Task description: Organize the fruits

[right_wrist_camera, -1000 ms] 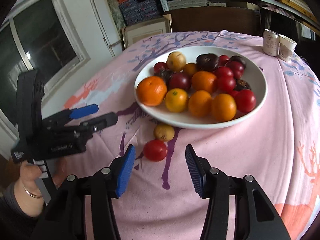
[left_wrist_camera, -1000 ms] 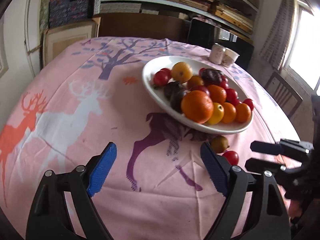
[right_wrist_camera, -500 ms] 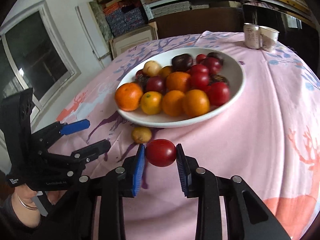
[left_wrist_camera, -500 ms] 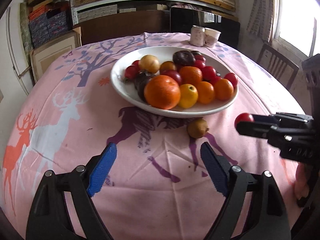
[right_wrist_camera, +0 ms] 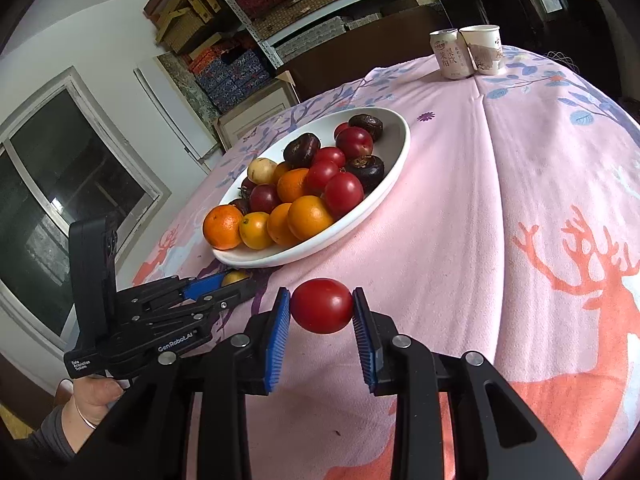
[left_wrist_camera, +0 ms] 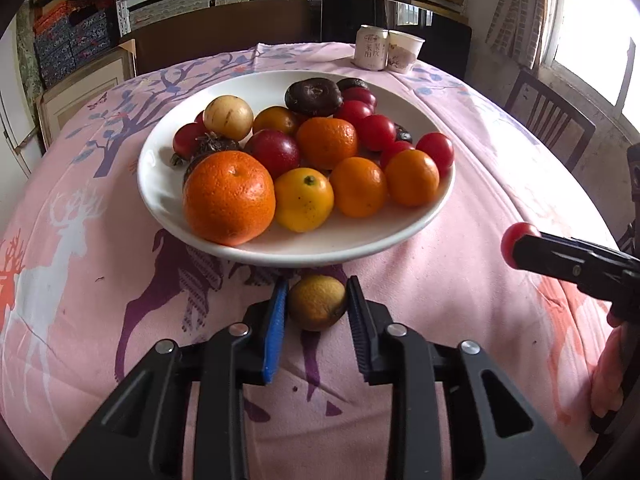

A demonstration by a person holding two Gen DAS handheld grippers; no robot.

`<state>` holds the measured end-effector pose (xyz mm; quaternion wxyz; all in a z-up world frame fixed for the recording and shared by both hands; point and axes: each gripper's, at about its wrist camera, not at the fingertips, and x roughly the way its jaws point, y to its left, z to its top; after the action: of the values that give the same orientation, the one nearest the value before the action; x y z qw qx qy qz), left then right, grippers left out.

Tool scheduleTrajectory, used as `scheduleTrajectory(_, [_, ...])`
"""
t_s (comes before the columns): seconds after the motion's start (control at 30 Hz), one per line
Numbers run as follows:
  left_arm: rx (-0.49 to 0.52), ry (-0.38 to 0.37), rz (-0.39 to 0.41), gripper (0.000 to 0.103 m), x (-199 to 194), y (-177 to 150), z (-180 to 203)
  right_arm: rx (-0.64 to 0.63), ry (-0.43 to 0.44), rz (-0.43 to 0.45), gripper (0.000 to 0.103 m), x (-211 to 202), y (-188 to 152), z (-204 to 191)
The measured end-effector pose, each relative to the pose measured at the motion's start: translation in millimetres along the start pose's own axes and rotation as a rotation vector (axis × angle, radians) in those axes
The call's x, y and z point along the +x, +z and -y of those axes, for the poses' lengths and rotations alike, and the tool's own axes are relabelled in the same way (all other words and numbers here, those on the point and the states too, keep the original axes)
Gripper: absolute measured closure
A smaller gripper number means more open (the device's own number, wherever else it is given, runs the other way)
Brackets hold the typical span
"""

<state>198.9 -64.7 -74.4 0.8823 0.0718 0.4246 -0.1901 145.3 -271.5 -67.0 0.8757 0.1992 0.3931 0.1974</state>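
Left wrist view shows the left gripper (left_wrist_camera: 316,304) clamped on a dull yellow-brown round fruit (left_wrist_camera: 317,302) on the pink deer-print tablecloth (left_wrist_camera: 460,300), just beside the heaped white plate (left_wrist_camera: 160,184); lifting carelessly could clip its rim. The right gripper (right_wrist_camera: 322,312) pinches a glossy red tomato (right_wrist_camera: 322,311) between its pads, raised above the cloth; squeezing could bruise it.

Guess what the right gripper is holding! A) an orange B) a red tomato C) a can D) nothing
B: the right gripper is shut on a red tomato, its blue pads pressing both sides.
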Motion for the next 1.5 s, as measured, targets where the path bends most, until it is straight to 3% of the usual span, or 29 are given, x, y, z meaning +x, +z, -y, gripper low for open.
scheduleTrajectory(0.27, [-0.006, -0.027, 0.116, 0.074, -52.2, 0.7, -10.3, -0.051, 0.027, 0.007, 0.071, -4.4, 9.6, -21.7])
scheduleTrajectory(0.43, [-0.019, -0.012, 0.144, 0.074, -50.3, 44.3, -19.7, -0.059, 0.019, 0.035, 0.072, 6.3, 70.4, -45.9])
scheduleTrajectory(0.6, [-0.042, 0.050, 0.137, 0.074, -20.0, 89.4, -29.4, -0.044, -0.036, -0.003, 0.071, 53.2, 123.5, -52.1])
scheduleTrajectory(0.67, [-0.068, 0.064, 0.114, 0.063, -7.2, 99.5, -36.7, -0.014, -0.050, -0.027, 0.070, 70.0, 133.3, -45.7])
scheduleTrajectory(0.7, [-0.082, 0.075, 0.108, 0.059, -4.0, 102.5, -40.0, 0.000, -0.064, -0.028, 0.064, 74.1, 135.8, -42.0])
scheduleTrajectory(0.73, [-0.100, 0.086, 0.110, 0.045, -3.4, 103.5, -44.0, 0.015, -0.070, -0.024, 0.059, 75.0, 136.0, -39.1])
scheduleTrajectory(0.77, [-0.121, 0.089, 0.118, 0.028, -5.6, 102.0, -47.9, 0.031, -0.063, -0.017, 0.053, 72.6, 134.5, -36.4])
scheduleTrajectory(0.83, [-0.143, 0.096, 0.157, 0.016, -16.3, 92.8, -51.8, 0.032, -0.041, -0.004, 0.049, 64.0, 128.1, -35.5])
scheduleTrajectory(0.97, [-0.103, 0.108, 0.159, 0.008, -34.0, 64.3, -42.0, 0.024, -0.027, 0.021, 0.033, 38.0, 99.2, -37.4])
scheduleTrajectory(1.23, [-0.120, 0.055, 0.085, 0.005, -63.4, -6.4, -19.3, -0.016, -0.044, -0.001, 0.017, -3.9, 14.1, -47.5])
scheduleTrajectory(1.3, [-0.127, 0.051, 0.091, 0.005, -75.5, -18.9, -14.7, -0.022, -0.063, -0.005, 0.003, -16.0, -1.8, -48.6])
scheduleTrajectory(1.5, [-0.146, 0.097, 0.168, 0.005, -133.4, -52.4, -2.1, -0.062, -0.140, 0.040, 0.004, -65.0, -25.1, -58.6])
